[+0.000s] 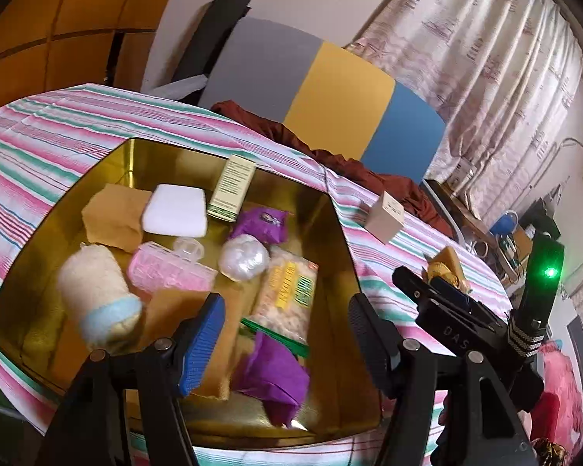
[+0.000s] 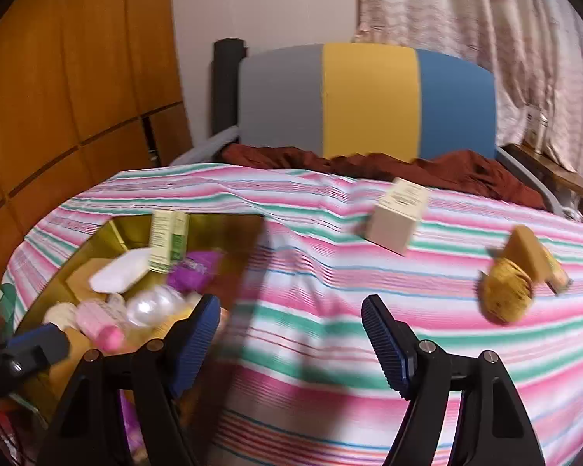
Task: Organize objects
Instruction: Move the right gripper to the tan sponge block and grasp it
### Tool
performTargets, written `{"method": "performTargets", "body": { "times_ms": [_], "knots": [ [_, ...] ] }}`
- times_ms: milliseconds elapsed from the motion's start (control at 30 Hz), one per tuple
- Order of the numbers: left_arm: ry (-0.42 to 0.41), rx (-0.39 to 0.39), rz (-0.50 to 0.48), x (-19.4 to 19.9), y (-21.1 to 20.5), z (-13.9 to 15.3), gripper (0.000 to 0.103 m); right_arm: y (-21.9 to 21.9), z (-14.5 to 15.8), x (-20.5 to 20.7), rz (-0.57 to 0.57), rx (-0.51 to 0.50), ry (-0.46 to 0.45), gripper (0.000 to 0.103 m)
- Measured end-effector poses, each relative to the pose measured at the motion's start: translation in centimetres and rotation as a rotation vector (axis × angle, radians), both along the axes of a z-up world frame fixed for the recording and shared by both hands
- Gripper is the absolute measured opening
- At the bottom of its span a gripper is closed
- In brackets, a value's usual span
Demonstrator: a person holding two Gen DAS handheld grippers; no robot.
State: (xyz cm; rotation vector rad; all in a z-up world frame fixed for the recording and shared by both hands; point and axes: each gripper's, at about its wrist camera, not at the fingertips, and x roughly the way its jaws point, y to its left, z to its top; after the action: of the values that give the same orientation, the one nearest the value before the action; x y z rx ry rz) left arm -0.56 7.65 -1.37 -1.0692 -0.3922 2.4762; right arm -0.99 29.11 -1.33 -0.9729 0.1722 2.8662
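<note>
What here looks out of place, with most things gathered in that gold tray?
Two things lie outside the gold tray on the striped cloth: a cream box, sitting askew, and a yellow-brown bundle further right. Everything else is inside.

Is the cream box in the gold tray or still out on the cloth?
Out: the cream box sits on the striped cloth, right of the gold tray.

Indoor light, warm and fairly dim; colours lean yellow-orange; gold tray [image 1: 326,209] walls throw back soft glare and reflections; green LED [image 1: 550,272] flares bright (left wrist view only); right wrist view smeared w/ motion blur, esp. striped sheet [image 2: 369,349] and tray contents; left view sharper; both bent by fisheye, black vignette at corners.
</note>
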Motion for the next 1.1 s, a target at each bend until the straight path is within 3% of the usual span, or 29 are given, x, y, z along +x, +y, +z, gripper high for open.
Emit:
{"method": "performTargets", "body": {
  "times_ms": [167, 433, 667, 900, 1100],
  "knots": [
    [0.008, -0.017, -0.062, 1.2, 2.0, 0.2, 0.067, 3.5, -1.5, 2.2, -0.072, -0.031, -0.033, 0.077],
    [0.026, -0.047, -0.160, 3.6, 4.6, 0.2, 0.067, 9.2, -3.5, 5.4, -0.187, 0.001, -0.073, 0.078],
    [0.013, -0.075, -0.212, 5.2, 6.2, -0.1, 0.067, 15.8, -3.8, 6.5, -0.325, -0.008, -0.079, 0.077],
    [0.008, -0.108, -0.273, 6.1, 8.6, 0.0, 0.067, 21.1, -2.5, 5.7, -0.393, 0.022, -0.060, 0.078],
    [-0.003, -0.138, -0.325, 6.8, 10.5, -0.2, 0.067, 24.9, -1.0, 2.4, -0.415, 0.041, -0.044, 0.078]
  ]
}}
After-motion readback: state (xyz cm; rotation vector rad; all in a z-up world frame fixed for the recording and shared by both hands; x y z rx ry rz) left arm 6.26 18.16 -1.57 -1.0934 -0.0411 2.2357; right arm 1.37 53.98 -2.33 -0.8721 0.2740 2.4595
